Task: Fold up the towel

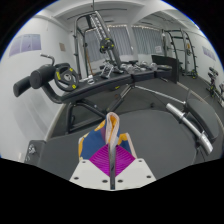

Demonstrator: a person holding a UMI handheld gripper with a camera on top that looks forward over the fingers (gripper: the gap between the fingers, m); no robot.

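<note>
My gripper [112,150] is shut, and its two magenta pads [98,160] meet along a thin line. A colourful towel [113,128] with blue, orange and white patches is pinched between the pads. It stands up in a bunched fold just above the fingertips, and a blue part [91,148] spreads behind the left pad. The rest of the towel is hidden by the fingers. It is held up in the air, above a dark grey floor [70,125].
This is a gym room. A machine with black handles and a yellow-ringed dial [62,78] stands at the left. A cable frame [95,35] is at the back, a treadmill [175,60] at the right, and a silver bar [188,118] is nearer on the right.
</note>
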